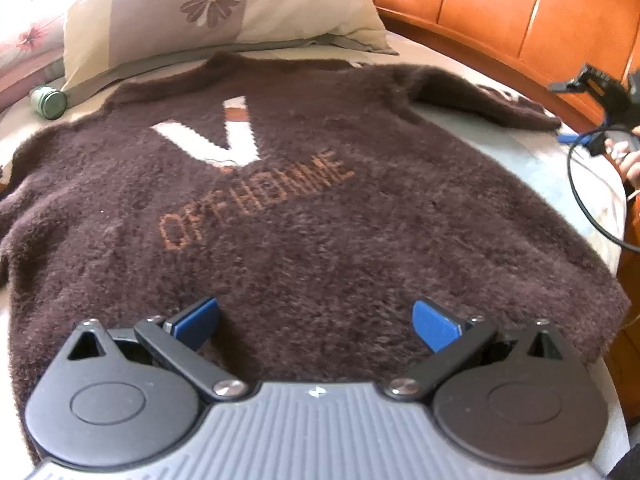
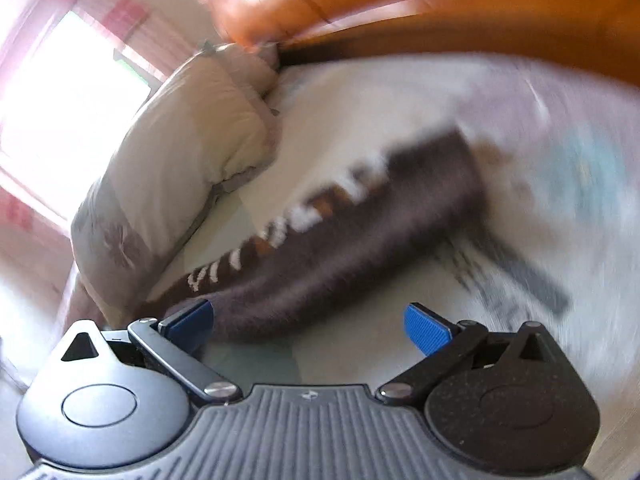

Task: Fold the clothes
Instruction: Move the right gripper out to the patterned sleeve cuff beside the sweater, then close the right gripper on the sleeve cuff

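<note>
Orange wooden headboard, floral pillow on pale bedsheet, bright pink-curtained window.

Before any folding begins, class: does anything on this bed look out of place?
Yes. A small green jar lies tipped on its side beside the pillow, close to the brown sweater shoulder. It is no garment. The sweater itself lies spread flat, one sleeve stretched out.

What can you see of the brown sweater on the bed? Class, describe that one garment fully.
The sweater is dark brown and fuzzy, like a fluffy knit. It lies spread flat and unfolded on the bed, collar toward the pillow. It bears a white V and orange lettering, "OFF HOMME". One sleeve stretches sideways over the sheet, with blurred white and orange marks along it. The left gripper is open over its hem; whether it touches cannot be told.
</note>
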A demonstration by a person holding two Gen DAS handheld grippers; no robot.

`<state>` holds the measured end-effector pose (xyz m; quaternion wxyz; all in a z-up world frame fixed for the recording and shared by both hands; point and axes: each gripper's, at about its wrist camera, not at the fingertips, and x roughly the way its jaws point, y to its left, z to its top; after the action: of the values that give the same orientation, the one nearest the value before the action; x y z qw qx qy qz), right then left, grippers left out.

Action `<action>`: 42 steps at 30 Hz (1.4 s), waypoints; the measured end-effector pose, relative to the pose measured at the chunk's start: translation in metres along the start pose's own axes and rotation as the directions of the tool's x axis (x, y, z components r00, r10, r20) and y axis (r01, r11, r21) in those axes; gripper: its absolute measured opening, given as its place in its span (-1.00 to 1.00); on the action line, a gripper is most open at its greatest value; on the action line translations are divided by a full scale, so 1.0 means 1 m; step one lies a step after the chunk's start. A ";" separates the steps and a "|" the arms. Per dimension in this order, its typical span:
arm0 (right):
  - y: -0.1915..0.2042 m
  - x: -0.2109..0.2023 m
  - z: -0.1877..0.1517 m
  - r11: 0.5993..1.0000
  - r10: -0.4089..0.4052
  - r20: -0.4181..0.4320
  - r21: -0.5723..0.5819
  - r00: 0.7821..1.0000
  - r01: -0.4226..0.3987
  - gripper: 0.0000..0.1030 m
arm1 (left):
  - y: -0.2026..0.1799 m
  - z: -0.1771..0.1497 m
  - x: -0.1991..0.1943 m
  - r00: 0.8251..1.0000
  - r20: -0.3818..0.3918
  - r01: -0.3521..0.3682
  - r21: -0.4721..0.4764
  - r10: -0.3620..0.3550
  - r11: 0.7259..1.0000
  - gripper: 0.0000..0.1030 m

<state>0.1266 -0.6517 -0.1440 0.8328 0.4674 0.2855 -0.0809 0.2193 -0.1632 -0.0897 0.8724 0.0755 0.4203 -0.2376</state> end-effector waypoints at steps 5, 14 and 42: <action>-0.021 0.013 0.018 0.988 0.094 0.150 0.105 0.984 -0.111 1.00 | -0.003 -0.001 0.000 1.000 -0.014 -0.012 -0.009 0.012 1.000 0.99; 0.006 0.054 0.042 0.999 -0.034 0.242 -0.016 0.970 0.038 1.00 | -0.010 0.000 0.006 0.999 -0.024 -0.028 0.003 0.029 1.000 0.99; 0.071 0.048 0.121 0.891 -0.142 0.400 -0.347 0.905 0.293 -0.77 | -0.010 -0.003 0.004 0.999 -0.023 -0.028 0.019 0.028 0.999 0.99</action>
<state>0.2433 -0.7059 -0.0698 0.9338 0.2291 0.1878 -0.2004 0.2142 -0.1727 -0.0940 0.8699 0.0921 0.4274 -0.2283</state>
